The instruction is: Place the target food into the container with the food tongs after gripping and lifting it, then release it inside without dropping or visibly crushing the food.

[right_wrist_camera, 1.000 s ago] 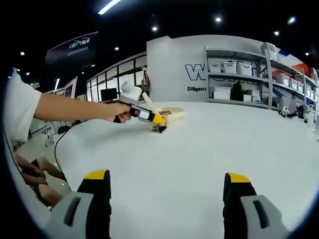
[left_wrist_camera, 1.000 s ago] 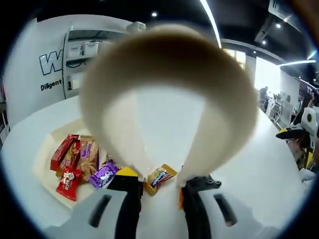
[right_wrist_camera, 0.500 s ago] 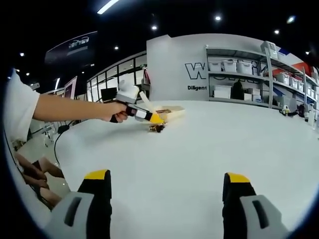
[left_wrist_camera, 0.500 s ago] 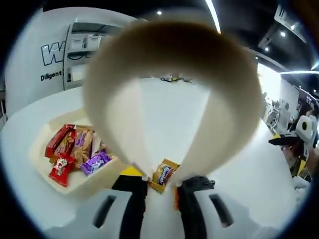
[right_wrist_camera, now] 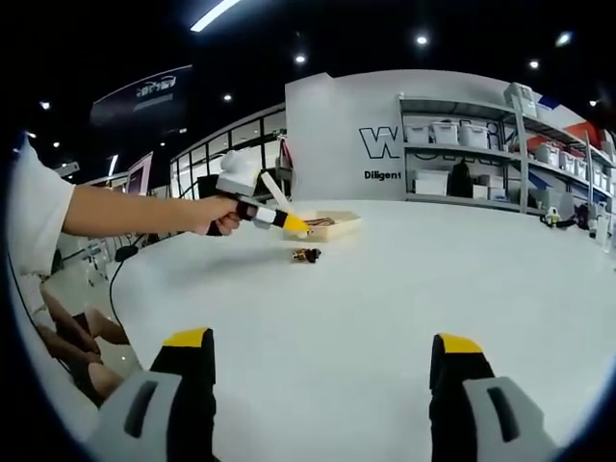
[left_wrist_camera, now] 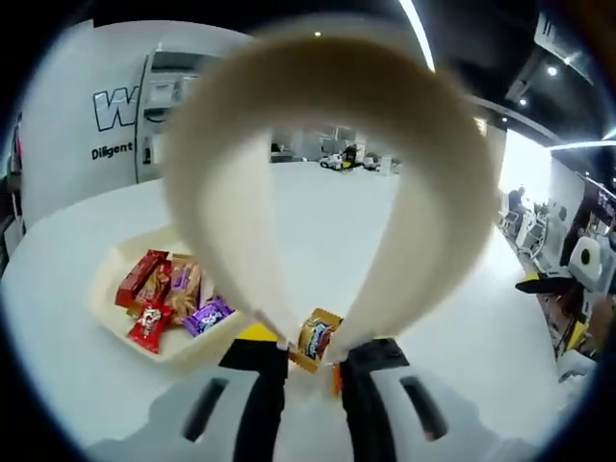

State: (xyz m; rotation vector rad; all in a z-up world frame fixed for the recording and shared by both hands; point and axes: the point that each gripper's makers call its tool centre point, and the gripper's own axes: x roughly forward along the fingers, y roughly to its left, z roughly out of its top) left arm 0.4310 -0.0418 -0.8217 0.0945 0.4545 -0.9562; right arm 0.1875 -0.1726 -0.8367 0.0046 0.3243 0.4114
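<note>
- Step: pick-up, grip not yet made. Left gripper [left_wrist_camera: 312, 361] clamps the tongs [left_wrist_camera: 327, 106] by both arms.
- Tong tips slightly apart, holding nothing. Candy [left_wrist_camera: 314, 337] shows in the gap between the tips. Right gripper view has it lying on the table [right_wrist_camera: 404, 289], below the tongs.
- Next, by my read: lower the tips around the candy, squeeze lightly, lift, then carry to the tray [left_wrist_camera: 114, 262], left of the tongs' left arm.
- Right gripper [right_wrist_camera: 322, 341]: jaws wide, empty, well apart from the tongs.
- Count: 1 tongs, 1 loose candy, 1 tray, approx 5 wrapped snacks inside; they overlap, so the count is unsure.
</note>
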